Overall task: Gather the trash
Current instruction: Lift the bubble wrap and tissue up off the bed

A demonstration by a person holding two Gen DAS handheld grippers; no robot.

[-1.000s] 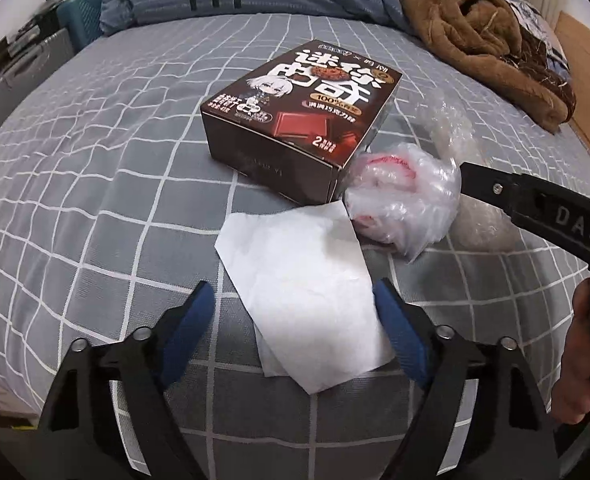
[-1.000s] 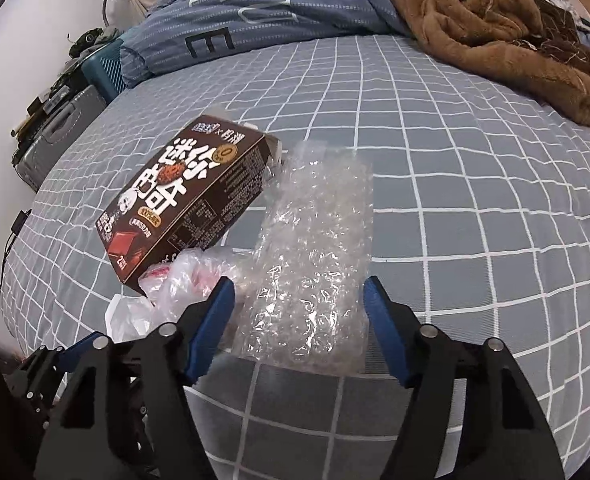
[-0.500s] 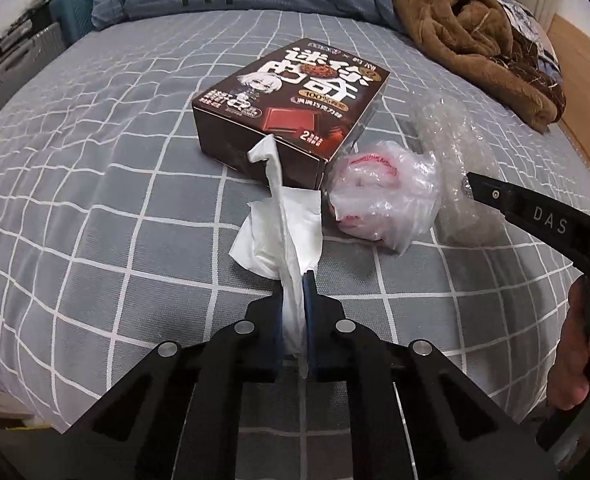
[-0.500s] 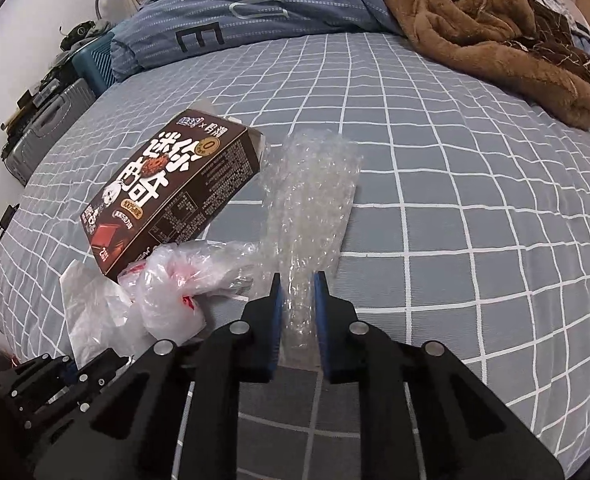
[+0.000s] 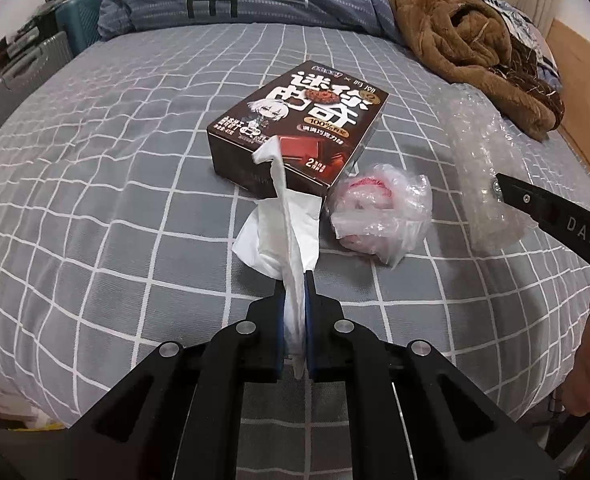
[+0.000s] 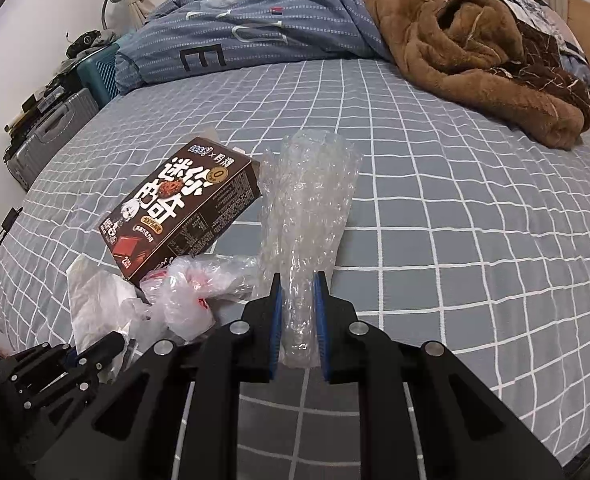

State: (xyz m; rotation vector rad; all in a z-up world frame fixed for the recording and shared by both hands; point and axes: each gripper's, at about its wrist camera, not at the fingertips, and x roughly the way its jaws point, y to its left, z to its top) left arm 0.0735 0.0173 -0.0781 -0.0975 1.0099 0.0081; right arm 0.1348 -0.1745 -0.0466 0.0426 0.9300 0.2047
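We see a bed (image 5: 95, 200) in grey grid sheets carrying four bits of trash at frame centre: one brown chocolate box (image 5: 299, 144), one crumpled plastic bag (image 5: 379, 216), one white tissue (image 5: 287, 236) pinched in our left gripper (image 5: 294, 300), one bubble wrap (image 6: 307, 208) clamped in our right gripper (image 6: 298, 312).

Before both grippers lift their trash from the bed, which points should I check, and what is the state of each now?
1. Left gripper shut on the white tissue: ok.
2. Right gripper shut on the bubble wrap: ok.
3. Tissue free of the chocolate box: cannot tell; its tip stands in front of the box.
4. Bubble wrap free of the crumpled plastic bag: cannot tell; they look to touch.
5. Box and bag collected: not ok, both lie on the bed.
6. Bin for the trash in view: not ok.
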